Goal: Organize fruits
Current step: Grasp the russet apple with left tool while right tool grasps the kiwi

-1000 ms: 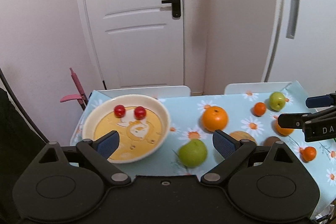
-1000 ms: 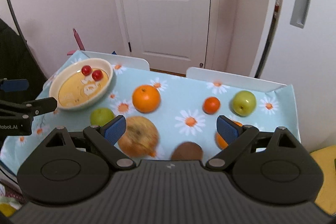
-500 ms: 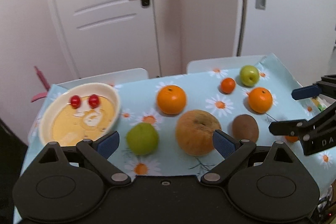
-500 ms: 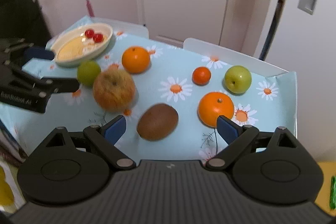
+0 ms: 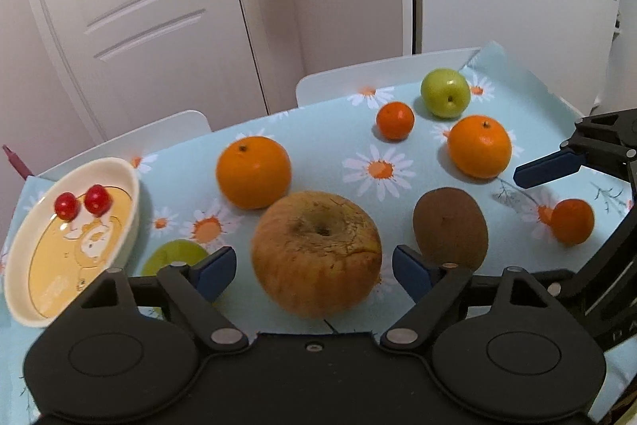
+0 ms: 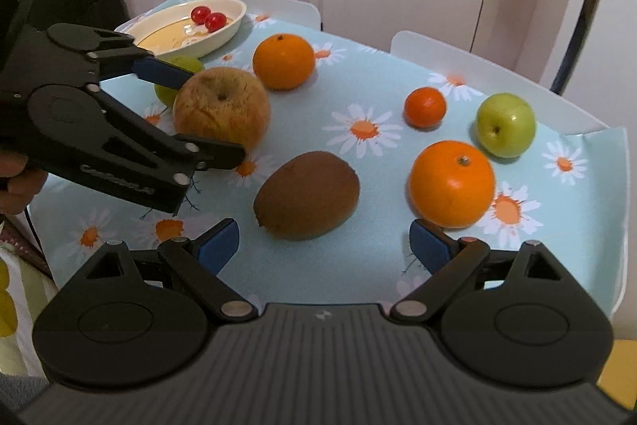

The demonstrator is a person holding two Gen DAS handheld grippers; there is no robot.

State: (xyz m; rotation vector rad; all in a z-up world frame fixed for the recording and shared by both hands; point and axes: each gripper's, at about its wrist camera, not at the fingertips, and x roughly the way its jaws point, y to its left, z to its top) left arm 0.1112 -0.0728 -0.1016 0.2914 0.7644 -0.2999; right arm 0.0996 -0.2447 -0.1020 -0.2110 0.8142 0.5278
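Note:
A big wrinkled brown apple point(image 5: 316, 249) sits on the daisy tablecloth point(image 5: 318, 142). My left gripper point(image 5: 313, 271) straddles it and its jaws are closing, with thin gaps still showing at both pads. Seen from the right wrist, the left gripper point(image 6: 211, 114) brackets the same apple point(image 6: 221, 110). My right gripper point(image 6: 323, 245) is open just short of a kiwi point(image 6: 306, 194), with nothing between its fingers. A cream bowl point(image 5: 131, 186) at the left holds two red cherries point(image 5: 81, 202).
Loose on the cloth are two oranges point(image 6: 283, 60) point(image 6: 452, 184), a tangerine point(image 6: 424, 106), a green apple point(image 6: 505, 124), a half-hidden green fruit point(image 5: 175, 257) and another tangerine point(image 5: 572, 222). White chair backs point(image 6: 434, 44) stand behind. A hand point(image 6: 16, 186) grips the left tool.
Both grippers came down toward the table. The left one swung right, from the bowl to the brown apple, and its jaws narrowed. The right one closed in on the kiwi.

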